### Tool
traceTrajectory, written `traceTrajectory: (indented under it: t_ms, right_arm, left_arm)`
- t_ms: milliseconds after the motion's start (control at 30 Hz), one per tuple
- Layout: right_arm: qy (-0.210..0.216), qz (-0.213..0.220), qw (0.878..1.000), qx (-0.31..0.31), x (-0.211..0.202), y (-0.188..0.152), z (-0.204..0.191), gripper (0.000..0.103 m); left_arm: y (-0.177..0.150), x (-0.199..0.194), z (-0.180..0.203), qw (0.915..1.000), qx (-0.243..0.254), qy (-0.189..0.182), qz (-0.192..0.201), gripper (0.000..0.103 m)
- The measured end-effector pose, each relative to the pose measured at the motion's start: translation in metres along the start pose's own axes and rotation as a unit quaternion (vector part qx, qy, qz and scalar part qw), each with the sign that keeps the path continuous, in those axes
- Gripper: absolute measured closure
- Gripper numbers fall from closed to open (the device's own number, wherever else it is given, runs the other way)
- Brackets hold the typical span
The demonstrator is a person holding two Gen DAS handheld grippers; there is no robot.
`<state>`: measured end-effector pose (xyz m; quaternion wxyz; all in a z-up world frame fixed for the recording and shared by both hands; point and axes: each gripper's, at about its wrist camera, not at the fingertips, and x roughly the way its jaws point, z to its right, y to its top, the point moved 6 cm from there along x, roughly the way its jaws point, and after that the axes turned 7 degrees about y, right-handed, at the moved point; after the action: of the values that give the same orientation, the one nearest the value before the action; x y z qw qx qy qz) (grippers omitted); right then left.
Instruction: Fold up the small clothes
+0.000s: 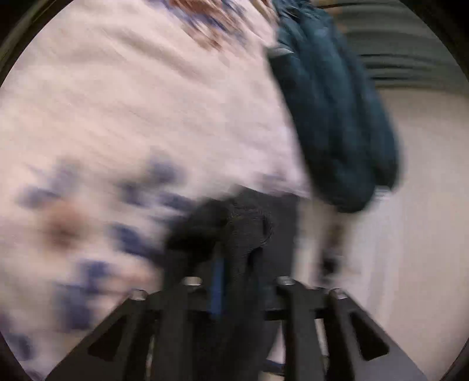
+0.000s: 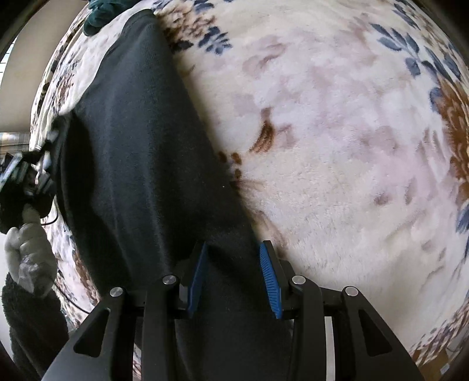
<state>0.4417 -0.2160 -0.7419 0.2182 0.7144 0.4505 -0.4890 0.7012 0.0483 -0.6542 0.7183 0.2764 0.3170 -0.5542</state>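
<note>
Both wrist views close above blanket (image 2: 337, 132)

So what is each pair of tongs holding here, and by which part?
The right tongs straddle the near end of the black garment. The left tongs have bunched black cloth between them; blur hides whether they grip it.

bedding: floral blanket (image 2: 337, 123) | wall: plain pale wall (image 1: 425, 205)

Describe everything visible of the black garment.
The black garment looks like a fine, soft knit. It lies as a long band across the floral blanket, running from near the teal cloth down between the right gripper's blue-padded fingers. In the blurred left view, its bunched end sits by the left gripper.
</note>
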Motion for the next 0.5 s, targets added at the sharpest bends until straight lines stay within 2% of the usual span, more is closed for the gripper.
traceTrajectory:
  t_ms: [33,100,133,167,233,267,300,367,400,433,467,500]
  right_arm:
    - [0.002,0.001,1.0,0.001,-0.001,0.0,-0.002,0.064]
    - [0.004,0.006,1.0,-0.001,-0.007,0.0,-0.003,0.064]
    - [0.003,0.007,1.0,-0.003,-0.008,0.0,-0.004,0.064]
    - [0.001,0.007,1.0,-0.006,-0.008,-0.001,-0.007,0.064]
    - [-0.004,0.003,1.0,-0.008,-0.013,0.0,0.001,0.064]
    - [-0.008,0.0,1.0,-0.008,-0.01,0.0,-0.001,0.064]
    - [-0.012,-0.004,1.0,-0.008,-0.007,0.0,-0.003,0.064]
    - [-0.02,-0.006,1.0,-0.006,-0.003,0.0,-0.003,0.064]
    - [-0.02,-0.005,1.0,-0.007,-0.002,0.001,-0.004,0.064]
    - [-0.021,-0.005,1.0,-0.008,-0.002,0.002,-0.005,0.064]
    - [-0.022,-0.003,1.0,-0.008,-0.003,0.002,-0.005,0.064]
    - [-0.02,-0.002,1.0,-0.007,-0.003,0.003,-0.004,0.064]
  left_arm:
    - [0.001,-0.011,-0.003,0.9994,0.003,0.03,0.018,0.056]
    - [0.001,-0.04,-0.003,0.994,0.017,0.084,0.069,0.052]
    - [-0.002,-0.05,0.003,0.9916,0.025,0.095,0.084,0.043]
    - [-0.005,-0.053,0.01,0.9917,0.034,0.091,0.084,0.038]
    - [-0.014,-0.044,0.026,0.9917,0.051,0.097,0.067,0.038]
    - [-0.02,-0.031,0.036,0.9923,0.067,0.094,0.043,0.037]
    - [-0.025,-0.017,0.043,0.9903,0.083,0.108,0.025,0.037]
    - [-0.037,0.016,0.05,0.9781,0.132,0.16,-0.014,0.039]
    - [-0.041,0.025,0.051,0.972,0.148,0.182,-0.012,0.041]
    - [-0.043,0.029,0.057,0.9701,0.165,0.179,0.0,0.054]
    - [-0.045,0.029,0.066,0.9692,0.183,0.164,0.011,0.097]
    - [-0.046,0.025,0.073,0.971,0.19,0.144,0.015,0.095]
